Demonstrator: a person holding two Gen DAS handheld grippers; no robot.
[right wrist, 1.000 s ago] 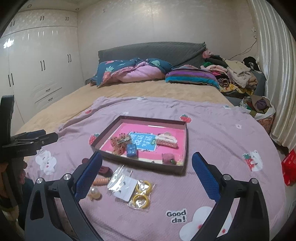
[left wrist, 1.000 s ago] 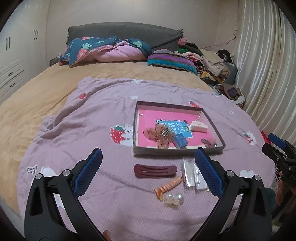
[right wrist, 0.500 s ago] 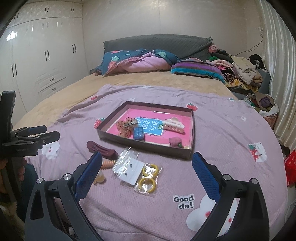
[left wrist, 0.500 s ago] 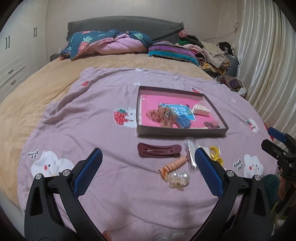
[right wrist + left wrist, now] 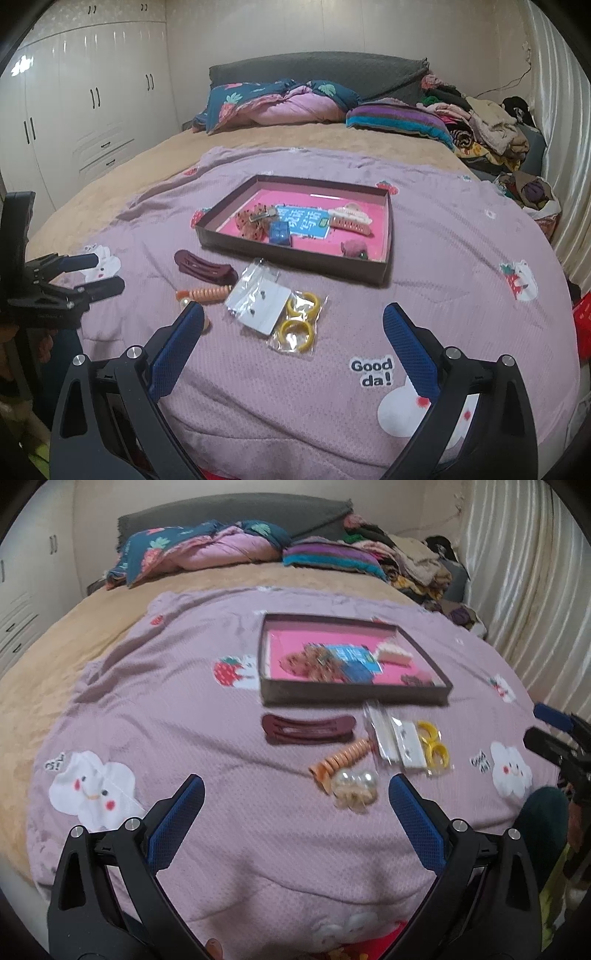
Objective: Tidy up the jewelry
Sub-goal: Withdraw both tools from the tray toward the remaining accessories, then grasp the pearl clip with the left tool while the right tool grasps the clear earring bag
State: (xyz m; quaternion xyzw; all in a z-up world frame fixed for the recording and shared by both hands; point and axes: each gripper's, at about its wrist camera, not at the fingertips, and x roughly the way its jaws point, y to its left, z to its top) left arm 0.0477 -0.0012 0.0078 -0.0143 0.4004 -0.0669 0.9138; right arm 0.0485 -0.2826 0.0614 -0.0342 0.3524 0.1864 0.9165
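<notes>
Two grippers, both spread wide w/ nothing held: left gripper [image 5: 296, 796], right gripper [image 5: 293, 323]. Loose pieces lie on purple blanket [image 5: 461, 258] ahead of them, short of the tray [image 5: 388, 236]: maroon hair clip [image 5: 308, 729], orange coil tie [image 5: 338, 762], pearl clip [image 5: 356, 788], earring card bag [image 5: 258, 302], yellow rings bag [image 5: 299, 325]. Nothing btwn fingers and items.
</notes>
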